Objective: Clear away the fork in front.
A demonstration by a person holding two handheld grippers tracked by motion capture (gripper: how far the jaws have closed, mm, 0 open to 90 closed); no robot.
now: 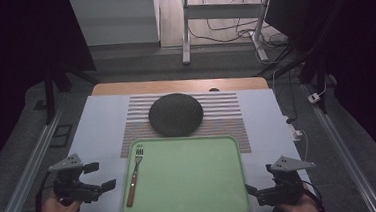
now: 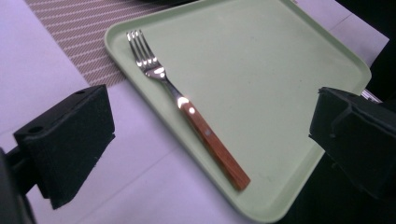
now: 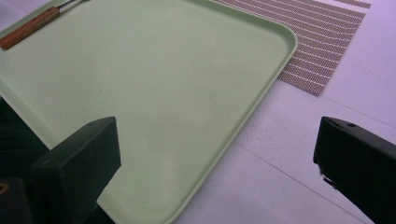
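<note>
Fork (image 2: 187, 105) is lying along the tray's (image 1: 202, 195) left edge, just beside the left gripper (image 1: 100, 176), whose jaws are gaping empty. Right gripper (image 1: 254, 189), likewise spread, is hovering at the tray's right corner; mat (image 1: 226, 111) and plate (image 1: 175, 114) are sitting beyond.

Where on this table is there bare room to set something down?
Most of the pale green plastic tray, right of the wooden-handled metal fork, is bare. So is the white cloth left of the striped placemat. The dark round dish crowds the mat's middle.
</note>
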